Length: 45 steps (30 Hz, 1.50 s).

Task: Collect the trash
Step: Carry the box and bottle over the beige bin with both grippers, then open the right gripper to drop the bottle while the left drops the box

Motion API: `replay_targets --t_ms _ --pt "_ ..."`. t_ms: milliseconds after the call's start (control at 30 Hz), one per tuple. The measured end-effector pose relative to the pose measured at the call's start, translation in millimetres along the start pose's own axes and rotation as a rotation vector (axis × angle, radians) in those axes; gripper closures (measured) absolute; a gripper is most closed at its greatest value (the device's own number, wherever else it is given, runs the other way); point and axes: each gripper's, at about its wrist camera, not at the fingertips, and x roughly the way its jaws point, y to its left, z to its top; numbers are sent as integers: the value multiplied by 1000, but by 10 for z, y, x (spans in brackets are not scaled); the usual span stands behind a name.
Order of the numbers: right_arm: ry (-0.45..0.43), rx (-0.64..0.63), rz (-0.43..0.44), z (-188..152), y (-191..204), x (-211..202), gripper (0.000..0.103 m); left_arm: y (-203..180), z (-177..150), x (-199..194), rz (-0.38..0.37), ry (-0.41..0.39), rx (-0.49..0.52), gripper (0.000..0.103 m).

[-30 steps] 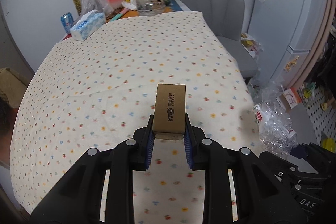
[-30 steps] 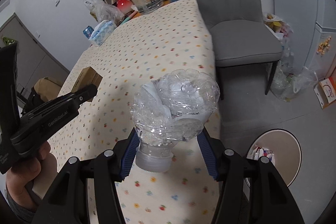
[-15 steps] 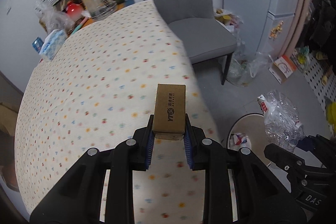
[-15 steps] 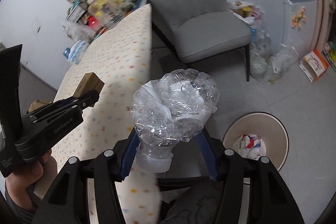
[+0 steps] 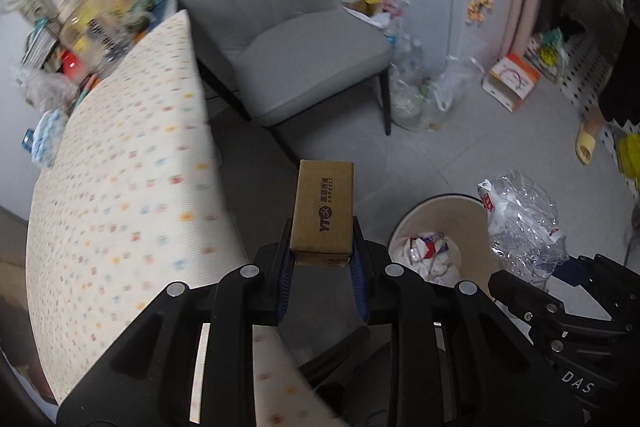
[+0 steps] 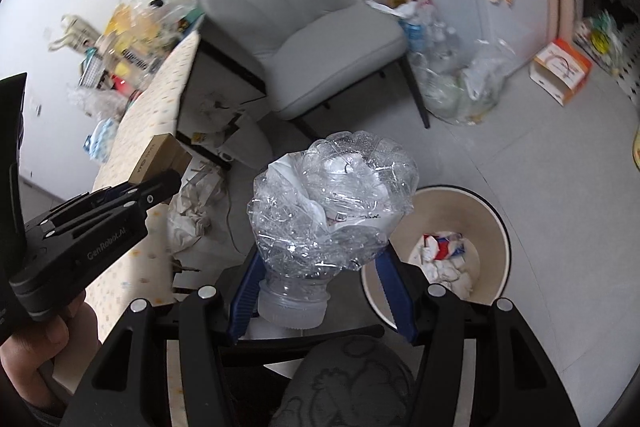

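I hold left gripper [image 5: 323, 259] pinching the cardboard box [image 5: 323, 213] and right gripper [image 6: 320, 291] clamping the crushed bottle [image 6: 334, 211], both clear of the tabletop [image 5: 120, 187] edge, near the bin [image 6: 494, 227] for dropping.

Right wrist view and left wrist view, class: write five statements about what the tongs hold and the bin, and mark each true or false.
1. The left tongs grip a cardboard box. True.
2. The right tongs are empty. False: they hold a crushed plastic bottle.
3. The bin is empty. False: crumpled wrappers lie inside.
4. A grey chair stands beside the table. True.
5. The bottle lies in the bin. False: it is gripped.
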Motion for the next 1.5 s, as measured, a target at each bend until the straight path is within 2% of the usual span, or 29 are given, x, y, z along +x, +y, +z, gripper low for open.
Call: replay_targets --t_ms 267,500,533,633,700,1100,1133,1167,1200,1233,1267,1400,1500 --pt "13 92 -13 -65 -506 150 48 -423 21 251 -18 44 63 78" --pt "34 159 -9 -139 -804 340 46 -599 -6 436 -32 77 76 78" --pt "37 167 -7 -144 -832 370 45 -611 -11 460 -33 82 77 78" --pt "35 181 1 -158 -911 428 26 -638 -35 516 -39 93 78 78" --pt "37 188 -3 -165 -955 442 26 -654 -44 545 -42 97 75 78" --pt "-38 298 -108 -420 -1460 -63 26 -933 -79 630 -123 114 86 76" --pt "-47 310 -117 -440 -1503 -116 26 -957 -81 623 -135 111 84 73" --pt "-52 317 -120 -442 -1529 -145 26 -974 -78 610 -148 110 83 55" --pt "-57 324 -121 -446 -1556 -177 26 -973 -67 595 -153 99 78 26" --pt "-61 326 -123 -448 -1571 -204 26 -963 -63 559 -156 77 72 19" --pt "-66 327 -123 -447 -1575 -228 26 -956 -55 520 -152 53 68 15" --pt "-73 310 -112 -431 -1494 -285 26 -838 -2 379 -151 32 37 13" --pt "-68 314 -36 -427 -1367 -365 26 -691 14 200 -165 -3 11 8"
